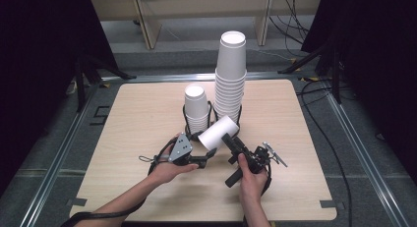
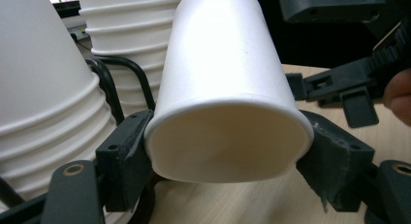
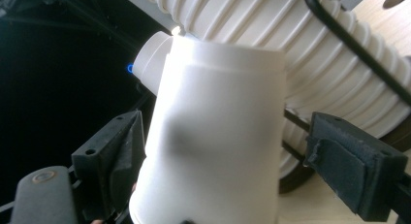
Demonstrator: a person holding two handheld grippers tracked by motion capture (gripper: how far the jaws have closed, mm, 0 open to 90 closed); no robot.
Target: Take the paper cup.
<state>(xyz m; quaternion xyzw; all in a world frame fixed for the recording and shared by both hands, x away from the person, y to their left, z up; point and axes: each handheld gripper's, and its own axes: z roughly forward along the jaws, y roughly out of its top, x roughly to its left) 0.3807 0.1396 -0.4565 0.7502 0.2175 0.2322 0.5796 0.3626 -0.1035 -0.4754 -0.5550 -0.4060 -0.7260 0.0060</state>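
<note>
Left gripper (image 2: 228,156) clamps smooth white paper cup (image 2: 228,88), rim squashed oval; right gripper (image 3: 228,175) jaws wide, flanking cup; ribbed stacks (image 3: 310,49) beyond.

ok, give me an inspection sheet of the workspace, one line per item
Surface: light wooden table, bare around the cups.
Job's things: single white paper cup lying tilted between both grippers; tall cup stack and short cup stack upright in a black wire holder.
Clutter: nothing seen.
Grippers: left hand-held gripper squeezes the cup's open rim, flattening it; right hand-held gripper has its jaws either side of the cup body, one touching, the other apart.
Cables: black ones on the floor right of the table, and trailing from the left hand-held gripper.
Surroundings: dark curtains, wooden furniture legs behind.
</note>
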